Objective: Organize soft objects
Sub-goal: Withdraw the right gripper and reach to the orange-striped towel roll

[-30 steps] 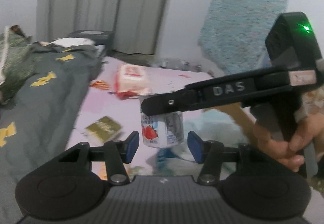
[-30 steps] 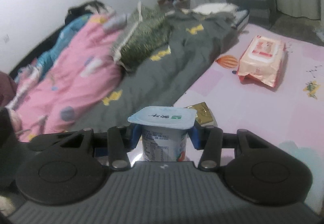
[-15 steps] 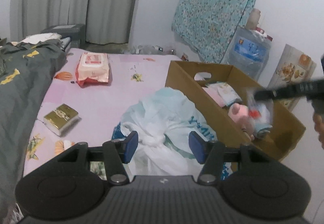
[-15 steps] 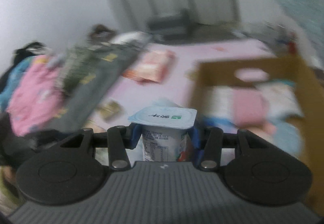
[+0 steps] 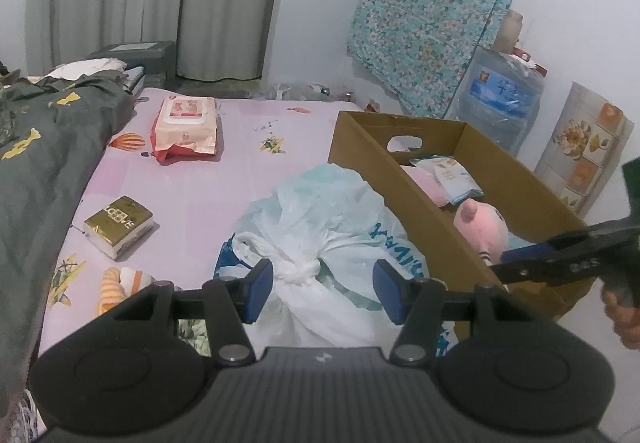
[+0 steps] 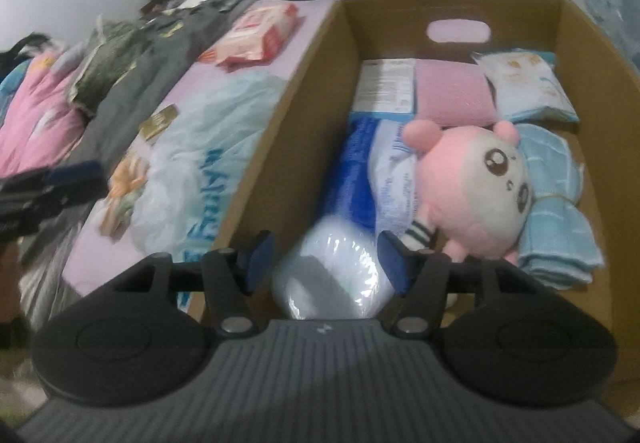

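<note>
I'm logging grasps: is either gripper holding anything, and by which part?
Nothing is held. The right gripper is open, the blurred yogurt cup loose between its jaws in the cardboard box; the left gripper is open above the white bag.

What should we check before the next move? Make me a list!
1. Right gripper over the cardboard box: ok.
2. Cup gripped or let go: cannot tell, it is blurred.
3. Landing spot clear of the plush toy: cannot tell, the cup hides it.
4. Left gripper open: ok.
5. Left gripper lined up over the white bag: ok.
</note>
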{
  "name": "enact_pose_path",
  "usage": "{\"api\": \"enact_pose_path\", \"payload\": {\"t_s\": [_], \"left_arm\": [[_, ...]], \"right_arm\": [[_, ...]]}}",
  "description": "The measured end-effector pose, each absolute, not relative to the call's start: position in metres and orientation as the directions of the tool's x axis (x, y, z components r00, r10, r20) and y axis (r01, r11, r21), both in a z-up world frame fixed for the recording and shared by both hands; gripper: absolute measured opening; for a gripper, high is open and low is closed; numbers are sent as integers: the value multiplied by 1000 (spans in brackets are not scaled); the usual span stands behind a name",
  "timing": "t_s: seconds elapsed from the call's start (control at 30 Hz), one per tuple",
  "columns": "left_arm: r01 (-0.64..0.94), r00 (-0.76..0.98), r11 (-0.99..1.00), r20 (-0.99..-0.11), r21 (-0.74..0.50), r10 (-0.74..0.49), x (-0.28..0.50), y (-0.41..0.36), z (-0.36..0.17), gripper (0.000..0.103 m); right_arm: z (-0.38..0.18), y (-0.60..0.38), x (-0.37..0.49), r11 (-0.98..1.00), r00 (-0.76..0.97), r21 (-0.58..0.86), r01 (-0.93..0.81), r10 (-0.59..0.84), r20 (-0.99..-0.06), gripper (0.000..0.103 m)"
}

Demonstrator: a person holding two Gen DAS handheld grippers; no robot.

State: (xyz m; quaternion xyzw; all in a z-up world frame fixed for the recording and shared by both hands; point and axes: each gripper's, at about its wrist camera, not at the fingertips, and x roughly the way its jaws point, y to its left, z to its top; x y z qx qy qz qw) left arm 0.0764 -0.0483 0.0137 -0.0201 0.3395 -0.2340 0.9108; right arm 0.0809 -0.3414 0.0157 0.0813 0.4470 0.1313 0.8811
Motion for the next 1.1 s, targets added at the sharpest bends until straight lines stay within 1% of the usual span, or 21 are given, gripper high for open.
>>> {"api": "enact_pose_path", "payload": {"t_s": [0.13,0.3,0.47,0.5,0.57,0.67,0.77,0.97,1.1], "left_arm": [[414,652,887,-612,-207,-447,77,-48,11,57],[414,656,888,-611,-200,-443,74,-46,10,57],[379,679,909,-615,-174,-400,69,-34,9,57],[369,683,914,-617,-170,-391,68,-31,9,57],[344,694,925,-621,-160,-366,67,-21,8,57],[301,710,943,-628,-141,-320,65,-6,6,57],[267,709,952,-638,-151,-300,68,8,3,57],[219,707,965,-659,-142,-258,74,23,-7,57],[191,710,975,-671,-110,-215,76,29,-10,57]], "right_arm": [[27,-354,65,946,574,295,-131,315,-755,61],[32,-377,68,920,609,392,-24,324,-724,61],[16,-378,101,897,588,441,25,344,-732,45],[10,-376,109,895,574,445,32,348,-741,43],[-2,-370,122,904,539,426,43,338,-772,35],[-18,-363,128,904,468,424,49,354,-810,30],[-22,-358,121,911,456,412,22,358,-815,30],[-20,-355,123,916,434,400,24,351,-830,30],[13,-357,127,932,520,363,16,302,-799,31]]}}
